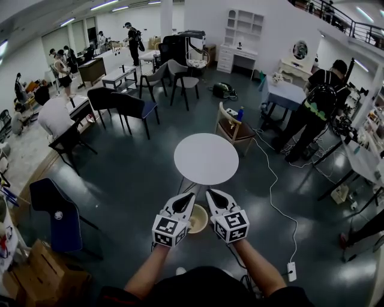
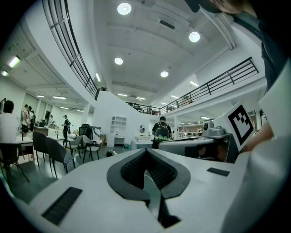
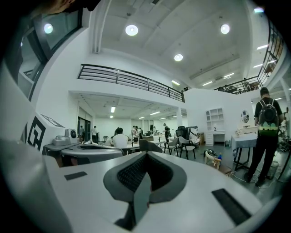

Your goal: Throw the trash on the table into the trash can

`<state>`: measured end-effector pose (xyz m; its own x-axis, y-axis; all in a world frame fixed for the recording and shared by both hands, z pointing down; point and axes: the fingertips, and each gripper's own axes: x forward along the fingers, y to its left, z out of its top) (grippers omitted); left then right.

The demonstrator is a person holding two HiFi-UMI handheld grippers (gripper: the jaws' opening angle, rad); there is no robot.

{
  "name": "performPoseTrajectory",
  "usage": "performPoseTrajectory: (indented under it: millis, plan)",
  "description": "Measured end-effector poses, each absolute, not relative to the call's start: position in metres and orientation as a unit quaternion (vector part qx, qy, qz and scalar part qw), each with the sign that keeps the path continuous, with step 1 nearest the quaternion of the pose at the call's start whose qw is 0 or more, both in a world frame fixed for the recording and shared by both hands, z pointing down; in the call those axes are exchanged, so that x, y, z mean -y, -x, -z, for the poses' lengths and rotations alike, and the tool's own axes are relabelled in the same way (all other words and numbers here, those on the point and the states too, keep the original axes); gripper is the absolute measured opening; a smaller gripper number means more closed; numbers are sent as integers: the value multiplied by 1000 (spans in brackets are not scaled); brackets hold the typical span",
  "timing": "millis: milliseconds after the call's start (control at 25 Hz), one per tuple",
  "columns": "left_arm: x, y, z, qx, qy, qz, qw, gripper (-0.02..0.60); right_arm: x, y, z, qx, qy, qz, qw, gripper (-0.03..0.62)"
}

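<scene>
Floor (image 1: pixel 150 186) open around round table (image 1: pixel 206 159) edge, left tongs (image 1: pixel 189 198) and right tongs (image 1: pixel 212 195) clenched empty

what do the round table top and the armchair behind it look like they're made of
Round table top: white, even and matte with no grain showing; probably laminate or painted board, but the look leaves it open. Armchair: pale wooden frame, going by its light tan colour; brown seat, possibly padded leatherette.

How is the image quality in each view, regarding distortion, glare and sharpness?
Head view: strong fisheye bending at the edges; round white table evenly lit, sharp. Left gripper view: ceiling lamps glare, corners black. Right gripper view: the same glare and dark corners.
</scene>
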<state>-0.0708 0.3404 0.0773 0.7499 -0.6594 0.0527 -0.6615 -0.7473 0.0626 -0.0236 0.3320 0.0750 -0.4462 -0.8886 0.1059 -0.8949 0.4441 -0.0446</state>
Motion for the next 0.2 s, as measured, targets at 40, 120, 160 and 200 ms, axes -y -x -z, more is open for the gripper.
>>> performPoseTrajectory:
  millis: [40, 120, 160, 200]
  plan:
    - [-341, 69, -76, 353, -935, -13, 40, 15, -333, 21, -74, 849, -526, -48, 33, 18]
    - [-342, 65, -76, 351, -935, -13, 42, 15, -334, 17, -74, 848, -527, -49, 32, 18]
    - [-343, 63, -75, 351, -936, -13, 42, 15, -335, 15, -74, 848, -527, -49, 32, 18]
    - [-344, 60, -75, 350, -936, -14, 42, 15, -336, 13, -74, 848, -527, -49, 32, 18]
